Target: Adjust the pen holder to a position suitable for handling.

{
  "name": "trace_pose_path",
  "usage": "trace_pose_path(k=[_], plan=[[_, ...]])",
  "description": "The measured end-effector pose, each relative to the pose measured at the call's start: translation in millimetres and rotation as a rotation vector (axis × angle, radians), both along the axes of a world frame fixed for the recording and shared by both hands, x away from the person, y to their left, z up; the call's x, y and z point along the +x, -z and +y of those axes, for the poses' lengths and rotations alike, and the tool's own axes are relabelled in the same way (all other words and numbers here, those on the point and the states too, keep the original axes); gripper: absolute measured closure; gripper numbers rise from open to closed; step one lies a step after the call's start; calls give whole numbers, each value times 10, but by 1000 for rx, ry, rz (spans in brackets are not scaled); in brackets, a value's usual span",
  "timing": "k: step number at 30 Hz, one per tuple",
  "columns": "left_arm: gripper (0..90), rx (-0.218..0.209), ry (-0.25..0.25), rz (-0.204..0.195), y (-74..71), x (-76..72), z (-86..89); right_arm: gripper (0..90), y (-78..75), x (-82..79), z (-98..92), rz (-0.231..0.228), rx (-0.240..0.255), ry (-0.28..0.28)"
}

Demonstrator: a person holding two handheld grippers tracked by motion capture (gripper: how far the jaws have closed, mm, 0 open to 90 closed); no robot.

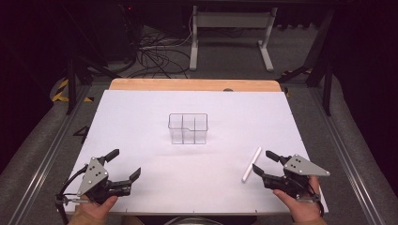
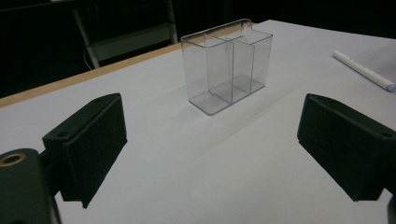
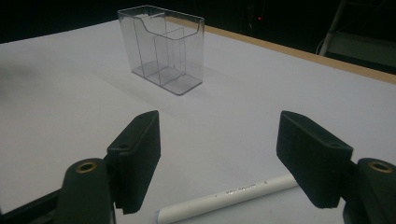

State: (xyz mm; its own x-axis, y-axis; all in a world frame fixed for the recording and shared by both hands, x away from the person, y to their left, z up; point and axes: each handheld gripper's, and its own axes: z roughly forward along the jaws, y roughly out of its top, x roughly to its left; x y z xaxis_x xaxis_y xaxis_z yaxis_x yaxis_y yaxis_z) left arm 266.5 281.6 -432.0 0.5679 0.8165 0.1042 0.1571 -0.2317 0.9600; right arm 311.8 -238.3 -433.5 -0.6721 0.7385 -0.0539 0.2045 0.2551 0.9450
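Clear plastic holder point(image 1: 188, 128) stands mid-table; with my right gripper point(image 1: 263, 162) spread wide over the white pen point(image 1: 251, 164) and left gripper point(image 1: 126, 164) likewise wide, I'd centre before closing.

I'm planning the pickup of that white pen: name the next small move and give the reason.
Probably lower the right gripper over the white pen and close. Its jaws stand open, and the right gripper view shows the pen lying flat just under them, nothing held. The clear divided container stands upright and empty mid-table.

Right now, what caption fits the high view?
Two open grippers, left and right, wait near a clear box and white pen.
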Motion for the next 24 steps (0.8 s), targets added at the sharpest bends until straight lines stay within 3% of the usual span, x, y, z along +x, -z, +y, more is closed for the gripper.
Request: trace_pose_path(k=[12, 24], plan=[[165, 3, 44, 18, -95, 57, -47, 314, 12, 1, -18, 15, 6, 2], [155, 34, 104, 36, -295, 288, -265, 316, 35, 8, -28, 27, 12, 0]])
